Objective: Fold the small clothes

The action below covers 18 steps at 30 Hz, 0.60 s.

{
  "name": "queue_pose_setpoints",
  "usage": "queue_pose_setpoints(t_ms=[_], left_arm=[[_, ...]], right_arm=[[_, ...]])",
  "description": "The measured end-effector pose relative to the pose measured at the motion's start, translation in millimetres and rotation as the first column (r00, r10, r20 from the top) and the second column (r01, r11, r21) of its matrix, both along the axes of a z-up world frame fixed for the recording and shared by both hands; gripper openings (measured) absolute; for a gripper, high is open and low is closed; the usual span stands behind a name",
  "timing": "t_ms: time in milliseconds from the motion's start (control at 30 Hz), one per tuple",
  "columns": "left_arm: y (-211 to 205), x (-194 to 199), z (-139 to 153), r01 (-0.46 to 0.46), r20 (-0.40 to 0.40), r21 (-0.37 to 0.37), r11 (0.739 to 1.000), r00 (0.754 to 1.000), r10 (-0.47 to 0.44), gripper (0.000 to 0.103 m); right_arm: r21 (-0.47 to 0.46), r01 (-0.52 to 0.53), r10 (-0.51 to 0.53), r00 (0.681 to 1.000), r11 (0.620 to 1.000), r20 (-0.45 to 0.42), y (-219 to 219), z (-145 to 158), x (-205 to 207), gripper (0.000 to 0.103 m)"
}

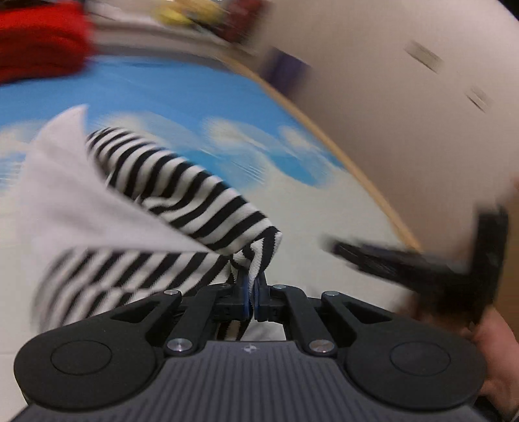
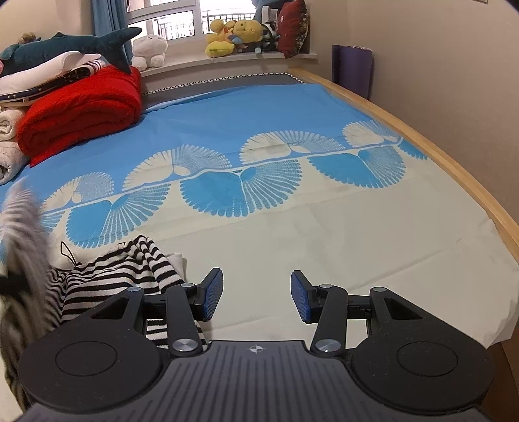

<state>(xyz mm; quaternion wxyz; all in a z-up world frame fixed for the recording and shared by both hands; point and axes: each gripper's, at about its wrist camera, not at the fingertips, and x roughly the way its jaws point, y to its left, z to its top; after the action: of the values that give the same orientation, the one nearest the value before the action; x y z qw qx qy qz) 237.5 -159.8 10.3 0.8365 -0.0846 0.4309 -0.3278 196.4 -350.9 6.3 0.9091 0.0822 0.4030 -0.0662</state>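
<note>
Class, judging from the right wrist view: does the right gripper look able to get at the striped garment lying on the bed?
Probably yes. The right gripper stands open with nothing between its jaws, and the striped garment lies just beside its left finger on the bed sheet, nothing between.

Left wrist view heavy motion blur; right sharp, soft window [image 2: 181, 19] daylight, fisheye-bent edges.

A ribbed knit striped garment [image 1: 194, 194] of soft cloth lies on a smooth, matt printed bed sheet [image 2: 292, 233], edged by a pale varnished wooden bed frame [image 2: 421, 142]. The right gripper [image 2: 257, 300] shows matt black plastic, textured blue pads and shiny metal rivets. A fleecy red blanket [image 2: 81, 110] sits at the sheet's far left corner.
</note>
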Motion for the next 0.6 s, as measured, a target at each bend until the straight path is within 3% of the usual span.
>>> queue_pose_setpoints(t_ms=[100,167,233,300,333,367,467,600], left_arm=[[-56,-2,-38,0.184,-0.148,0.082,0.98,0.974,-0.171,0.009],[-61,-2,-50,0.222,-0.188,0.143,0.964,0.963,-0.194,0.011],[-39,4,-38,0.155,-0.144,0.128,0.98,0.98,-0.136,0.018],[7,18,-22,0.034,-0.15,-0.005,0.999,0.988,-0.034,0.032],[27,23,-18,-0.027,-0.154,-0.035,0.999,0.988,0.021,0.032],[46,27,-15,-0.088,-0.155,-0.037,0.995,0.985,0.081,0.032],[91,32,-17,-0.219,-0.164,0.047,0.974,0.961,0.224,0.032],[108,25,-17,-0.216,-0.153,0.106,0.97,0.961,0.231,0.032]], right_arm=[[0.03,0.007,-0.008,1.0,1.0,0.013,-3,1,0,0.048],[0.055,0.001,-0.002,1.0,0.998,0.014,-2,0,1,0.048],[0.087,-0.011,0.011,1.0,0.996,0.004,-1,-4,4,0.048],[0.147,-0.019,0.023,0.999,0.989,-0.024,0,-13,7,0.049],[0.181,-0.024,0.032,0.999,0.983,-0.043,1,-18,9,0.051],[0.229,-0.031,0.05,0.996,0.973,-0.078,2,-28,11,0.052],[0.328,-0.043,0.112,0.974,0.944,-0.196,13,-57,19,0.054],[0.314,-0.095,0.192,0.936,0.945,-0.295,39,-81,29,0.055]])
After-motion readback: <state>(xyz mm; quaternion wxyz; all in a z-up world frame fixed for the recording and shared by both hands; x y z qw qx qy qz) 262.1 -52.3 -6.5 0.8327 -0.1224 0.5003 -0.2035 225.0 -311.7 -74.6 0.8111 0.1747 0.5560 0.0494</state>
